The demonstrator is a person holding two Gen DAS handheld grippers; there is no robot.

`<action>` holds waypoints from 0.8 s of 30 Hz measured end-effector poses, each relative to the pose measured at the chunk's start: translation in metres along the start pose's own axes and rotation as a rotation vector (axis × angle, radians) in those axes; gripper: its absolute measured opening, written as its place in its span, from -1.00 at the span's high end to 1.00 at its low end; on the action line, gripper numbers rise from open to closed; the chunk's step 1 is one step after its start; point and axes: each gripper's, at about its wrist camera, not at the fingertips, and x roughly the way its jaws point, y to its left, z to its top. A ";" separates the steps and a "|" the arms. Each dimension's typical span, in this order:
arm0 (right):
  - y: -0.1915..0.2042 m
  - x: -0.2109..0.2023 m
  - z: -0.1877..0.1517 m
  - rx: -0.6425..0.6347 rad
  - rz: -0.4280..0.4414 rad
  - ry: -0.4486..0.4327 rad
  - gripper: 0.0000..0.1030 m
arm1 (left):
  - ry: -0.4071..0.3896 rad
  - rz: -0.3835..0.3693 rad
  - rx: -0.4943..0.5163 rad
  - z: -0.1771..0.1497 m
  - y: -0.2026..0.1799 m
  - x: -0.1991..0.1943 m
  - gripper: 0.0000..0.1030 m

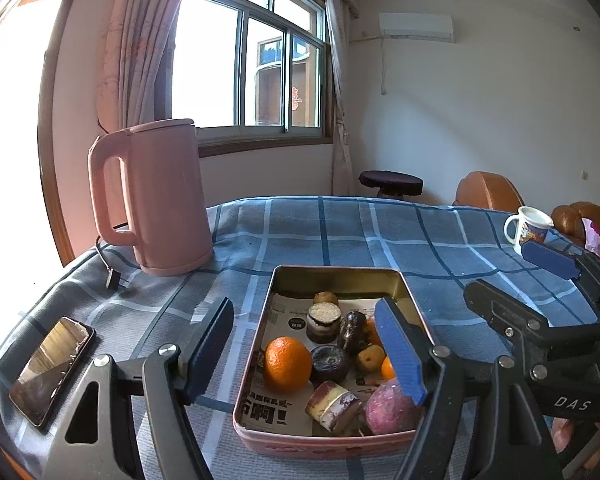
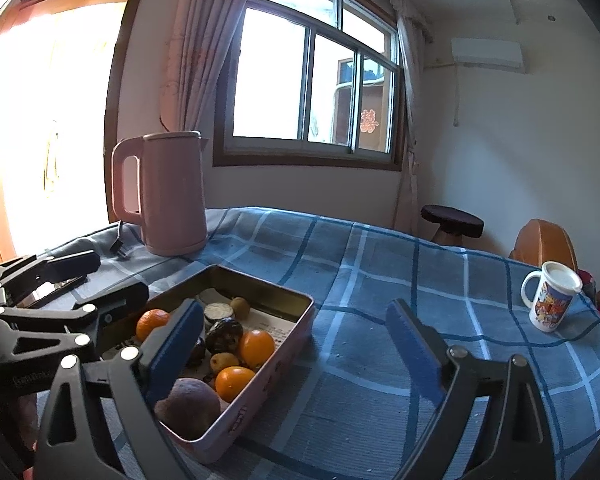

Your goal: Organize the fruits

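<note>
A pink metal tin (image 1: 324, 446) lined with printed paper sits on the blue checked tablecloth; it also shows in the right wrist view (image 2: 256, 396). In it lie an orange (image 1: 287, 363), smaller oranges (image 2: 256, 347), a purple-pink fruit (image 1: 392, 410), dark round fruits (image 1: 329, 364) and cut pieces (image 1: 332, 404). My left gripper (image 1: 306, 344) is open and empty, hovering over the tin's near half. My right gripper (image 2: 296, 354) is open and empty, its left finger over the tin's near corner. The right gripper also shows in the left wrist view (image 1: 540, 292).
A pink electric kettle (image 1: 156, 196) with cord and plug (image 1: 114, 278) stands at the back left. A phone (image 1: 52, 364) lies at the left edge. A white printed mug (image 2: 550, 300) stands at the far right. Chairs and a stool stand behind the table.
</note>
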 end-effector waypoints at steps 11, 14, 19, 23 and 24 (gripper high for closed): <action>-0.006 -0.008 0.002 0.000 -0.024 -0.020 -0.85 | -0.021 -0.005 -0.008 0.004 -0.003 -0.005 -0.75; -0.007 -0.010 0.000 0.000 -0.025 -0.022 -0.85 | -0.019 -0.006 -0.007 0.004 -0.005 -0.005 -0.76; -0.008 -0.011 -0.001 0.000 -0.023 -0.020 -0.85 | -0.014 -0.011 -0.005 0.003 -0.006 -0.003 -0.77; -0.011 -0.011 -0.002 0.006 -0.032 -0.017 -0.85 | -0.016 -0.015 -0.001 0.002 -0.008 -0.004 -0.78; -0.012 -0.011 -0.002 0.011 -0.034 -0.016 -0.85 | -0.016 -0.015 0.001 0.001 -0.008 -0.004 -0.78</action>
